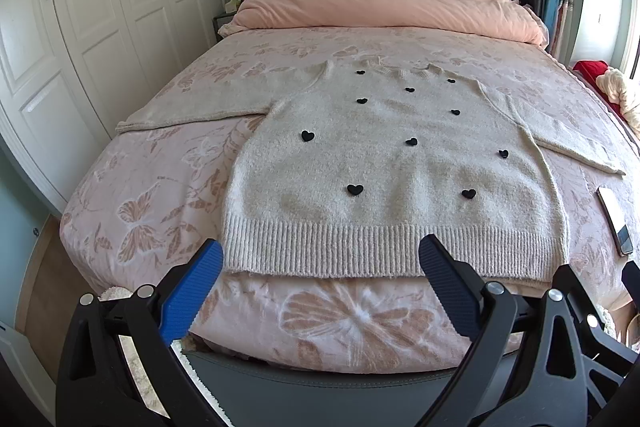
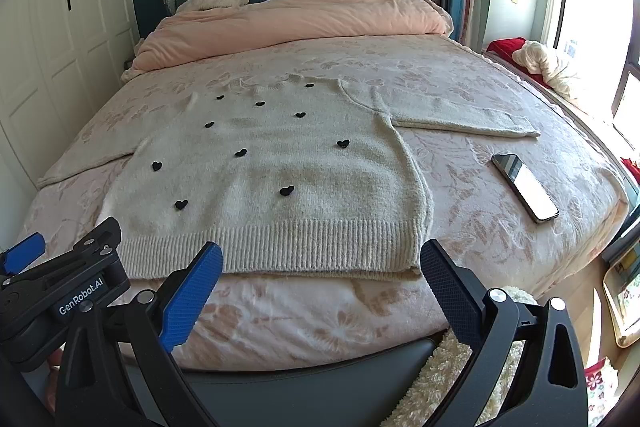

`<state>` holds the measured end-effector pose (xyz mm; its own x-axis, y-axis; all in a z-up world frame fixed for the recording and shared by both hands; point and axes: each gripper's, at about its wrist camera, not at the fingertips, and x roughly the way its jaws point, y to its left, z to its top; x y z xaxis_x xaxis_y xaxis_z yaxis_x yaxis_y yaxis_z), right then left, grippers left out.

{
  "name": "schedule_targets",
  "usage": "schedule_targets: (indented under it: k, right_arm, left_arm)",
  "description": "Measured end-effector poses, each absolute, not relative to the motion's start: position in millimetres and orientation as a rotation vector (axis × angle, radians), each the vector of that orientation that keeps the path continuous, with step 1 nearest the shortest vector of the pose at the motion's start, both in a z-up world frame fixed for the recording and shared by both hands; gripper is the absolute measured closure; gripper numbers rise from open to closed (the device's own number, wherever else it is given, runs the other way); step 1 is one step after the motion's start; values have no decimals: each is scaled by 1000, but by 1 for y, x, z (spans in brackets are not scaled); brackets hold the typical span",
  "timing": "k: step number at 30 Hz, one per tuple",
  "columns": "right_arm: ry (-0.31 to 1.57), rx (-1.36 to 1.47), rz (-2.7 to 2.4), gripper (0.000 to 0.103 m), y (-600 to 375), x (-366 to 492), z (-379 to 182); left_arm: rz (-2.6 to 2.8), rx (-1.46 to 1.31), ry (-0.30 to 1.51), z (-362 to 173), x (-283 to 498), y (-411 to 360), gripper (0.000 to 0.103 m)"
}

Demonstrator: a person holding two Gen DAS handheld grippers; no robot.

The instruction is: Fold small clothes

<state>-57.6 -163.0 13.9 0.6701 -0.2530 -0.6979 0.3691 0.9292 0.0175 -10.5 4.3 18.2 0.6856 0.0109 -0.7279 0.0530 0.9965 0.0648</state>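
Observation:
A beige knit sweater [image 1: 380,163] with small black hearts lies flat, front up, on the bed, sleeves spread to both sides, ribbed hem toward me. It also shows in the right wrist view [image 2: 272,179]. My left gripper [image 1: 320,259] is open and empty, hovering just before the hem near the foot of the bed. My right gripper [image 2: 320,261] is open and empty, also just before the hem, toward the sweater's right side. The left gripper's body shows at the lower left of the right wrist view [image 2: 24,259].
The bed has a pink floral cover [image 1: 152,195] and a pink duvet [image 1: 380,7] bunched at the headboard. A phone [image 2: 524,187] lies on the bed right of the sweater. White wardrobes [image 1: 80,27] stand left. A window seat with cloths [image 2: 536,63] is right.

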Motion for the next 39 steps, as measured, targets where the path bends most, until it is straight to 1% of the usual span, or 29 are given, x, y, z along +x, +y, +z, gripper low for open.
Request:
schedule_targets:
  k: [39]
  right_arm:
    - [764, 159, -354, 5, -163, -56, 12]
  left_arm:
    - [-22, 85, 821, 17, -11, 6, 8]
